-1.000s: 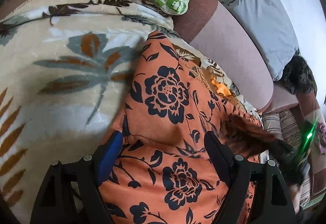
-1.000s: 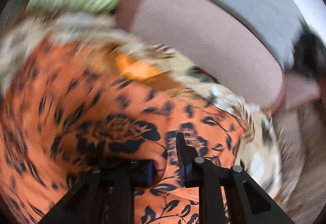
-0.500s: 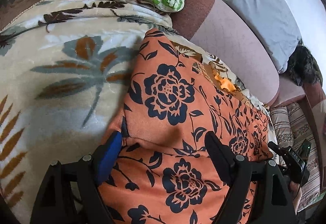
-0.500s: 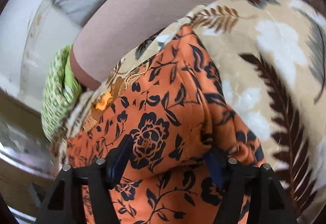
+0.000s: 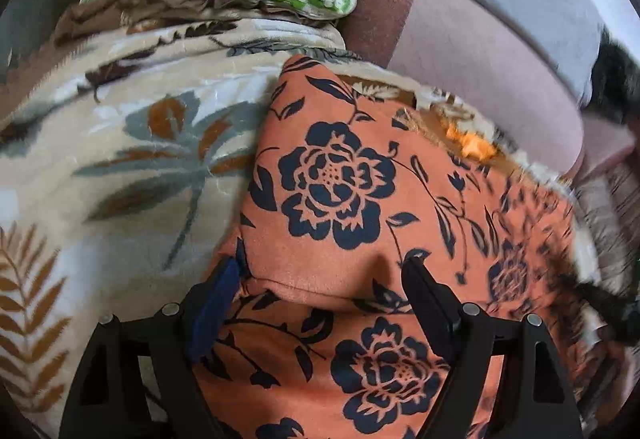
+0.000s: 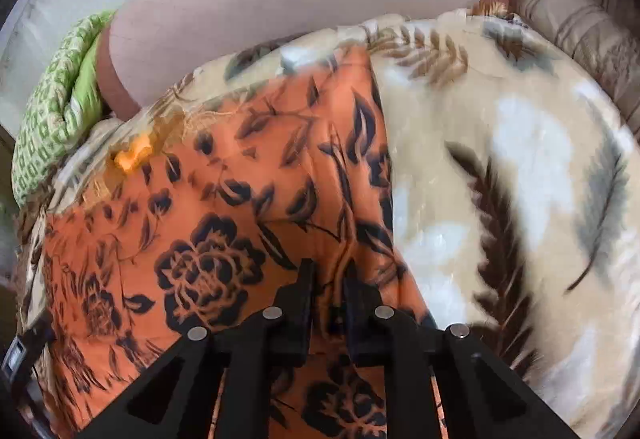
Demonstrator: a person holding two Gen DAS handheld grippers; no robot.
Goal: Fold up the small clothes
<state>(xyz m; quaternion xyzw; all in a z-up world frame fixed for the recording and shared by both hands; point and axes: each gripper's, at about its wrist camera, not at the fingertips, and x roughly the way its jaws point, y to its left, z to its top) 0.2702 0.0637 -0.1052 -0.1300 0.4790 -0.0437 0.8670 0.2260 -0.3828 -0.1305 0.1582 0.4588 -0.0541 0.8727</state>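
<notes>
The orange floral garment (image 5: 360, 207) lies on the leaf-print blanket (image 5: 120, 167). The right tool (image 6: 328, 279) pinches its edge; the left tool (image 5: 320, 279), jaws apart, straddles a fold and should close before both lift evenly.

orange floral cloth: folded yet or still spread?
Partly folded. The orange floral cloth shows a doubled edge lying across itself near the left gripper; the right gripper pinches a ridge. How many layers: cannot tell.

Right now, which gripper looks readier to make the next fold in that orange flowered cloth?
Probably the right gripper: its jaws are nearly shut, pinching a ridge of the cloth near its edge. The left gripper is wide open, only straddling the cloth, so it would have to close first.
</notes>
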